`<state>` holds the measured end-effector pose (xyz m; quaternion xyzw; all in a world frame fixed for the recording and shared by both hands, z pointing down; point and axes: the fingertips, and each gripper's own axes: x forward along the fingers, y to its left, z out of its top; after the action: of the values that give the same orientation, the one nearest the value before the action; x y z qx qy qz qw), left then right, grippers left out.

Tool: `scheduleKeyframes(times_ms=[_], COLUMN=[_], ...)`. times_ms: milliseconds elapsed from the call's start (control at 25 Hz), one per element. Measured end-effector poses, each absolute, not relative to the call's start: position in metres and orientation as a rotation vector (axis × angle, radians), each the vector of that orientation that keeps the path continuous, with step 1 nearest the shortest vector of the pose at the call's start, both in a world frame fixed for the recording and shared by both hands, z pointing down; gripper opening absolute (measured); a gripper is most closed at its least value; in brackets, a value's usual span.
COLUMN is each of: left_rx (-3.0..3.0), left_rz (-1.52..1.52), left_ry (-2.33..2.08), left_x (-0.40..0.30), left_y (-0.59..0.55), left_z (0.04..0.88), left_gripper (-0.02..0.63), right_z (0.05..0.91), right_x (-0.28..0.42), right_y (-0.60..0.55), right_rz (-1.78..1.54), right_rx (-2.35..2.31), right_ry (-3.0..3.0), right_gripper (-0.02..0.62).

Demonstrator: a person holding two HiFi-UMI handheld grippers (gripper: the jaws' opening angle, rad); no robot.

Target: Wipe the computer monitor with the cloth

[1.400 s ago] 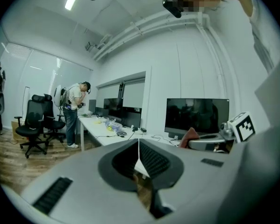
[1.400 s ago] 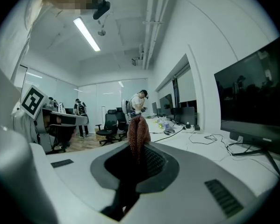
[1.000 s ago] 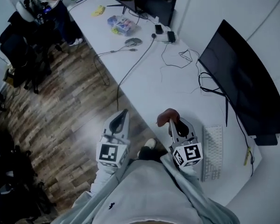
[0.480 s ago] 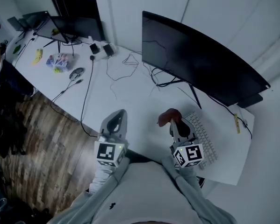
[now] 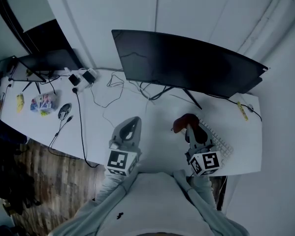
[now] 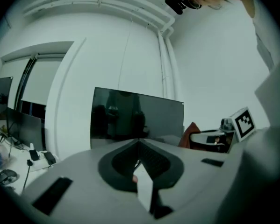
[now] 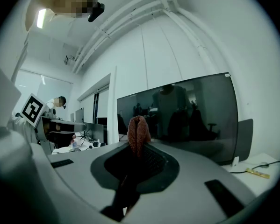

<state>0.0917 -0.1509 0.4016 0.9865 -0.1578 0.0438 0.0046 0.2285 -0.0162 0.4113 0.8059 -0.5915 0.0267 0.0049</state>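
A wide, dark, curved computer monitor [image 5: 186, 63] stands at the back of the white desk [image 5: 152, 117], facing me; it also fills the middle of the left gripper view [image 6: 135, 115] and the right gripper view [image 7: 186, 115]. My right gripper [image 5: 187, 127] is shut on a reddish-brown cloth [image 5: 184, 122], which sticks up between its jaws [image 7: 138, 134]. It hovers over the desk in front of the monitor, apart from the screen. My left gripper [image 5: 131, 127] is shut with nothing in it, level with the right one and to its left.
A white keyboard [image 5: 217, 139] lies at the right, beside the right gripper. Loose cables [image 5: 113, 90] trail across the desk's middle. At the left stand a second monitor [image 5: 44, 63], a mouse [image 5: 63, 110] and small packets [image 5: 41, 102]. Wooden floor [image 5: 44, 181] lies below the desk's edge.
The head view has swung round so the monitor now faces me squarely across the frame. Both grippers keep their places and the cloth stays held.
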Motion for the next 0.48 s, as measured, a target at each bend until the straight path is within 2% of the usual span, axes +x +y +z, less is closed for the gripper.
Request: scheduleKeyframes(times_ms=[480], left_rx=[3.115], left_rz=[0.167], left_ry=[-0.308], left_x=[0.097], left_y=[-0.193], left_z=[0.404], left_gripper=[0.021], right_z=[0.391], right_x=[0.225], right_y=[-0.058], right_rz=[0.026], right_rx=[2.607], right_ry=[-1.728], right_gripper=[0.035])
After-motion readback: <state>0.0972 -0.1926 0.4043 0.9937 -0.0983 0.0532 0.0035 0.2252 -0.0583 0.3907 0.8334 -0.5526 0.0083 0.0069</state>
